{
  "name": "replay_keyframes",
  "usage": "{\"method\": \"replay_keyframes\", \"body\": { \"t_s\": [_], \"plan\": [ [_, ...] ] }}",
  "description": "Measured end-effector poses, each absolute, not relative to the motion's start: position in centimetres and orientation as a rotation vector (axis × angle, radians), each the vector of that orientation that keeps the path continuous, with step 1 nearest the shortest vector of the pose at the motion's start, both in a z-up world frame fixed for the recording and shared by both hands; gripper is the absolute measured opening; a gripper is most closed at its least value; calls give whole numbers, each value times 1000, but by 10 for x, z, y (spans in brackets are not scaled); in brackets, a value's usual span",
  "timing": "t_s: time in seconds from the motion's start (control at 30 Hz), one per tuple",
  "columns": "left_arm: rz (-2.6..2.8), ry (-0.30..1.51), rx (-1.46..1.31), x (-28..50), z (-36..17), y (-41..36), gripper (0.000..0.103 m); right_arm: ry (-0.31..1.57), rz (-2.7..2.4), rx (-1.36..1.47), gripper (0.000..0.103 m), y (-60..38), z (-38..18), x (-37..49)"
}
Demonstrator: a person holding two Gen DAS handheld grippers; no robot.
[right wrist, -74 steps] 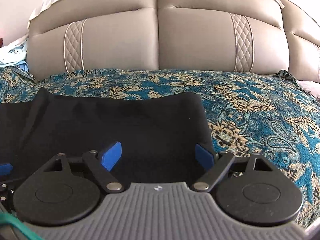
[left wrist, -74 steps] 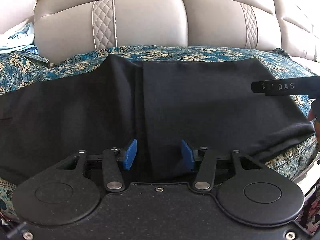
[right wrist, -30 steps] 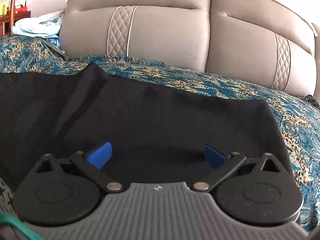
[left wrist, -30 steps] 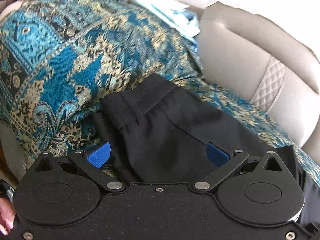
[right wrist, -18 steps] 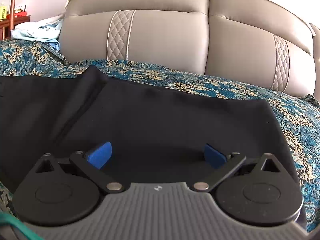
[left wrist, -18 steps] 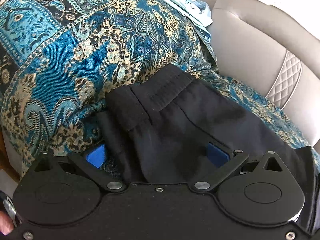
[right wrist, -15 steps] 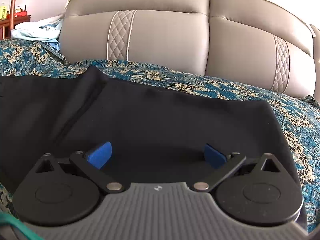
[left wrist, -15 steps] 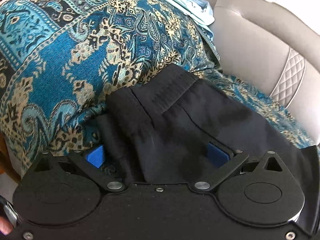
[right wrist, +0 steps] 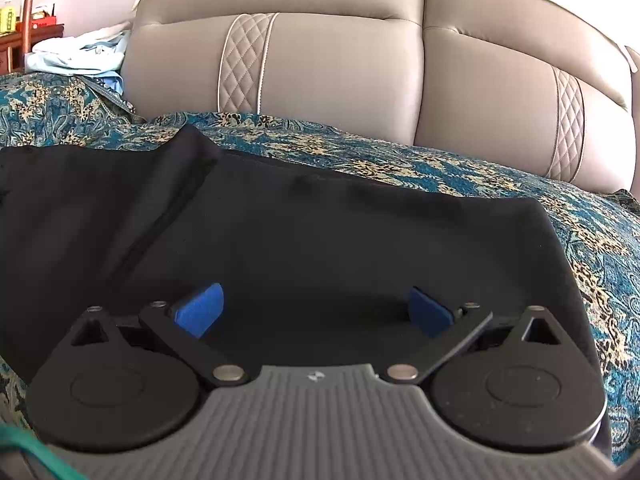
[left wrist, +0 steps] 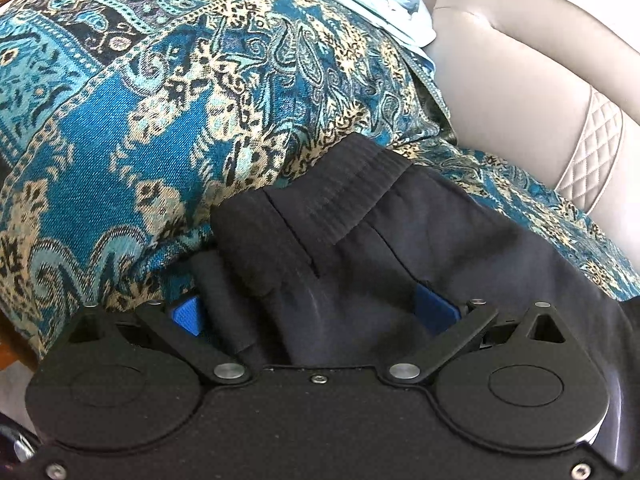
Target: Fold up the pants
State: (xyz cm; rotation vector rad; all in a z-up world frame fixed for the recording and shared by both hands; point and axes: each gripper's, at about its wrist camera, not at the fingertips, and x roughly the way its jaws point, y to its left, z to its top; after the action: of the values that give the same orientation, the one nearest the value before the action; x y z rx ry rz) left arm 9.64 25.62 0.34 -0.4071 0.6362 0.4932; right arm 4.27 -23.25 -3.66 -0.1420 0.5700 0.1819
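Covering the sofa seat is a blue and gold patterned throw (left wrist: 168,92), and the black pants (left wrist: 392,240) are lying on it, spread flat across the seat in the right wrist view (right wrist: 320,240). Behind them the beige leather sofa back (right wrist: 328,64) is rising, with quilted stripes. A pale blue cloth (right wrist: 80,56) is sitting bunched on the armrest at the far left, well apart from the pants; the same cloth (left wrist: 384,0) is showing at the top of the left wrist view. A raised hump of the throw is crowding the waistband end of the pants on the left.

The left gripper (left wrist: 312,312) is spread wide, its 2 blue pads on either side of the bunched waistband fabric, which is lying between them; whether the pads are pressing the cloth I cannot tell. The right gripper (right wrist: 316,312) is also spread wide, hovering over or resting on the flat pant leg, gripping nothing.
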Motion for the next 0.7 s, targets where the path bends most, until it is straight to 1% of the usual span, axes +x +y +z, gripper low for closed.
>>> {"method": "replay_keyframes", "body": {
  "t_s": [0.1, 0.17, 0.2, 0.23, 0.27, 0.3, 0.33, 0.37, 0.4, 0.43, 0.53, 0.7],
  "plan": [
    [492, 629, -395, 93, 3, 254, 102, 570, 184, -144, 103, -232, -36, 43],
    [495, 623, -391, 93, 4, 254, 96, 572, 183, -142, 103, -232, -36, 43],
    [502, 616, -393, 90, 5, 253, 87, 572, 183, -142, 103, -232, -36, 43],
    [508, 608, -396, 88, 6, 253, 72, 574, 184, -142, 103, -233, -36, 43],
    [522, 599, -399, 85, 8, 254, 64, 575, 184, -142, 103, -232, -36, 44],
    [533, 593, -405, 82, 9, 254, 53, 577, 185, -142, 103, -232, -36, 44],
    [531, 582, -416, 79, 11, 255, 45, 578, 187, -142, 103, -232, -36, 44],
    [532, 572, -417, 76, 13, 255, 41, 579, 188, -142, 103, -232, -36, 45],
    [542, 564, -406, 74, 15, 254, 30, 580, 189, -143, 103, -232, -35, 45],
    [558, 555, -378, 72, 18, 251, 24, 582, 189, -144, 103, -232, -35, 45],
    [553, 532, -319, 69, 28, 241, 16, 588, 191, -145, 103, -233, -34, 46],
    [510, 472, -281, 66, 49, 221, 14, 597, 197, -128, 103, -236, -31, 46]
  ]
}}
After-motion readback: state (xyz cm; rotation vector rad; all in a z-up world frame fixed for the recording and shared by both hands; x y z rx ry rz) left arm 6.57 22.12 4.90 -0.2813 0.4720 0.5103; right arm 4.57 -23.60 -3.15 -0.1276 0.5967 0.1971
